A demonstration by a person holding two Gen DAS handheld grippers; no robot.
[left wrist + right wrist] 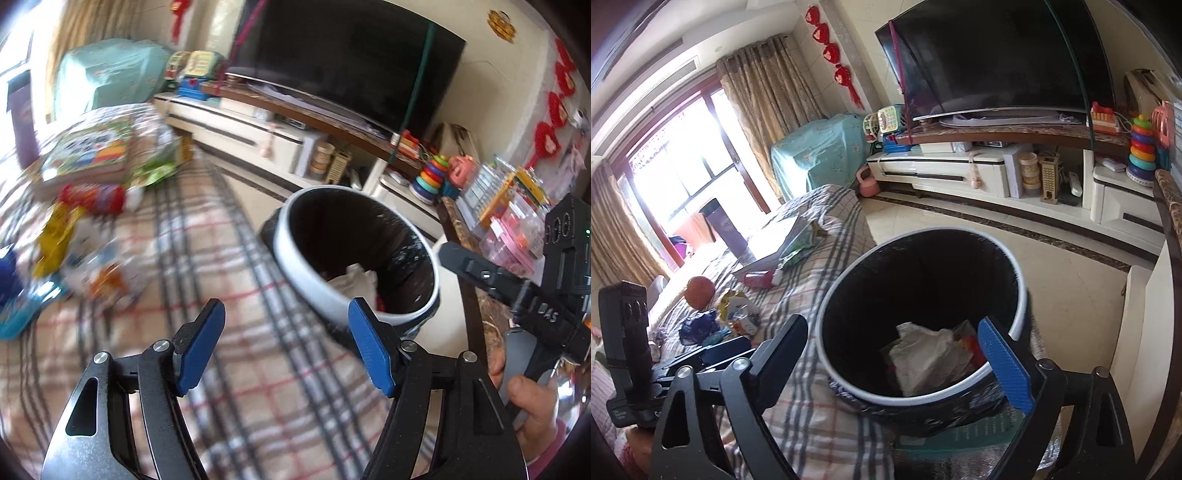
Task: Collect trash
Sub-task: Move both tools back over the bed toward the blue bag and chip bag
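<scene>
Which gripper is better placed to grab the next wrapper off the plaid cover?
Left. The left gripper is open, empty and over the plaid cover near the wrappers; the right gripper, also open, faces the trash bin.

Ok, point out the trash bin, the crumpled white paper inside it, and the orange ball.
trash bin [964,237], right wrist view, far white rim
crumpled white paper [925,356], right wrist view, its middle
orange ball [700,291], right wrist view, its middle
</scene>
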